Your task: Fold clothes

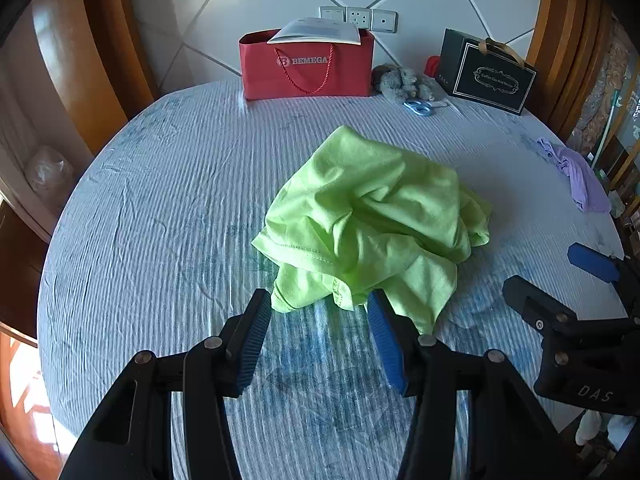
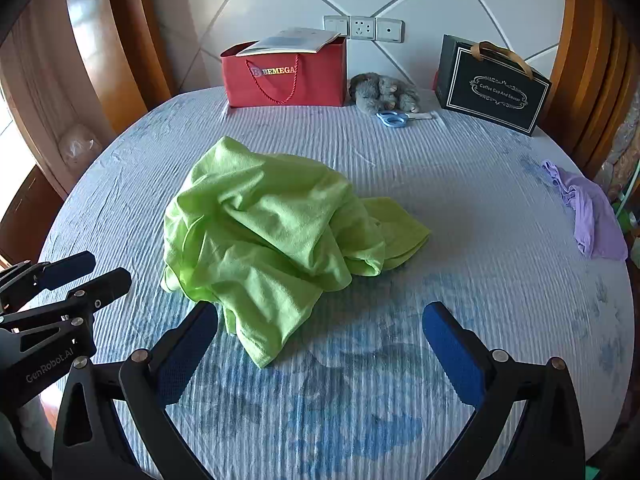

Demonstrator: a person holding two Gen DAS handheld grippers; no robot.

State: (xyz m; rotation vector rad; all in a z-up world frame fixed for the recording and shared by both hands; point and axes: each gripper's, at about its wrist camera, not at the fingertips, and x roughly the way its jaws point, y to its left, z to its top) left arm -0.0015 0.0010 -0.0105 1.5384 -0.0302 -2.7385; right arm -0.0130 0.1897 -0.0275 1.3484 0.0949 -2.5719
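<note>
A lime-green garment [image 1: 372, 224] lies crumpled in a heap in the middle of the round table; it also shows in the right wrist view [image 2: 272, 236]. My left gripper [image 1: 320, 300] is open, its fingertips at the near hem of the garment, holding nothing. It shows at the left edge of the right wrist view [image 2: 104, 270]. My right gripper [image 2: 320, 316] is open and empty, just in front of the heap, its left finger beside the hanging near corner. It shows at the right in the left wrist view [image 1: 548, 268].
The table [image 1: 160, 208] has a blue-and-white striped cloth. At the back stand a red BEMEGA bag [image 1: 308, 66], a grey plush toy [image 1: 404, 82], blue scissors [image 1: 418, 107] and a black gift bag [image 1: 488, 74]. A lilac garment [image 1: 576, 176] lies at the right edge.
</note>
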